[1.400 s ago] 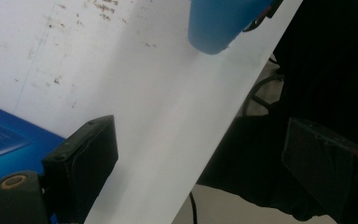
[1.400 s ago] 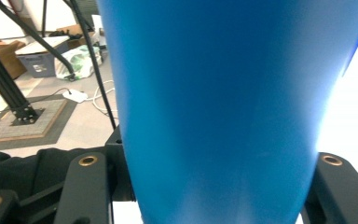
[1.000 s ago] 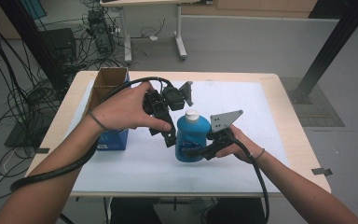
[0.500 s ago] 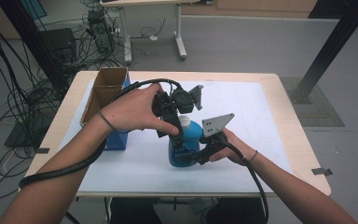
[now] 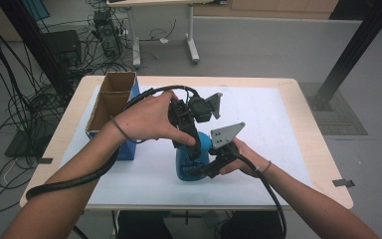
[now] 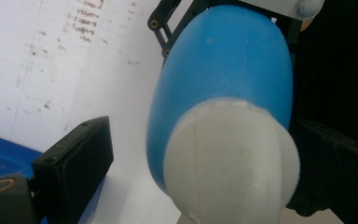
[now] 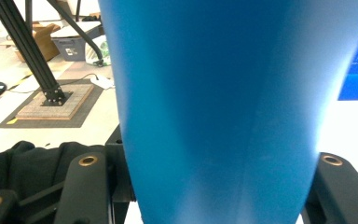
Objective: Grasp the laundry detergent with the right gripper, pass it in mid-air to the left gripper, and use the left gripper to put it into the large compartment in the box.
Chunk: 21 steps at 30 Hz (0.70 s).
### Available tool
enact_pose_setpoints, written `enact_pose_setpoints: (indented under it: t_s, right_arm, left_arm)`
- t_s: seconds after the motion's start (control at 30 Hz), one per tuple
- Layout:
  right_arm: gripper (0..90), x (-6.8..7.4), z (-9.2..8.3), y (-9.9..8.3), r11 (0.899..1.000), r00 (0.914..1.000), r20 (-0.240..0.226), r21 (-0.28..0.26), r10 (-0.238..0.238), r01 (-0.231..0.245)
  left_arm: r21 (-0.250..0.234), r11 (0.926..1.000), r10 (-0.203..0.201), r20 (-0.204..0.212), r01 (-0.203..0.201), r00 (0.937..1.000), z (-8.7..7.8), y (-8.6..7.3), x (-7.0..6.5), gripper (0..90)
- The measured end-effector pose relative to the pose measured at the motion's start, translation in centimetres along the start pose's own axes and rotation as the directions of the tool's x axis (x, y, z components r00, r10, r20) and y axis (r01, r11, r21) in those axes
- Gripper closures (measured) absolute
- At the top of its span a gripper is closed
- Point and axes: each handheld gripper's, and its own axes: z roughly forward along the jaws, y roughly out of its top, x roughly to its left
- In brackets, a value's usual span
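A lab: cable tangles [image 5: 40, 107], black frame struts [image 5: 348, 50], bare grey floor [image 5: 258, 47].

- The left gripper [image 5: 191, 124] was black, with a thick black cable looping off it along the forearm.
- The right gripper [image 5: 206, 167] was black too and carried a grey three-cornered plate dotted with small holes.
- Brass-coloured rivets sat in the black jaws.
- Both arms were bare of sleeves; a thin dark band circled each wrist.
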Motion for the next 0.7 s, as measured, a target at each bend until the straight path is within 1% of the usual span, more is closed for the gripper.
enact_pose_setpoints:
  t_s: [0.13, 0.17, 0.3, 0.47, 0.7]
  right_arm:
    - [41.1, -0.03, -0.02, 0.04, 1.0, 1.0, 0.001, -0.001, 0.001, -0.001]
    - [41.1, -0.05, -0.03, 0.05, 1.0, 1.0, 0.0, -0.001, 0.002, -0.002]
    - [41.1, -0.03, -0.09, 0.08, 1.0, 1.0, 0.001, -0.001, 0.001, -0.001]
    - [41.1, -0.05, -0.13, 0.06, 1.0, 1.0, 0.0, -0.001, 0.0, 0.0]
    - [41.1, 0.0, -0.21, 0.05, 1.0, 1.0, 0.003, -0.001, 0.0, 0.0]
  left_arm:
    - [-0.016, 0.9999, -0.004, -0.006, 0.004, 1.0, 0.06, -0.06, -0.03, 5.7]
    - [-0.008, 1.0, -0.001, -0.005, 0.001, 1.0, 0.01, -0.03, 0.02, 5.5]
    - [-0.006, 1.0, -0.003, -0.002, 0.003, 1.0, 0.09, -0.11, -0.05, 6.6]
    - [0.007, 1.0, 0.005, -0.004, -0.005, 1.0, 0.15, -0.09, -0.09, 7.4]
    - [0.007, 1.0, 0.005, -0.005, -0.005, 1.0, 0.11, -0.11, -0.15, 7.8]
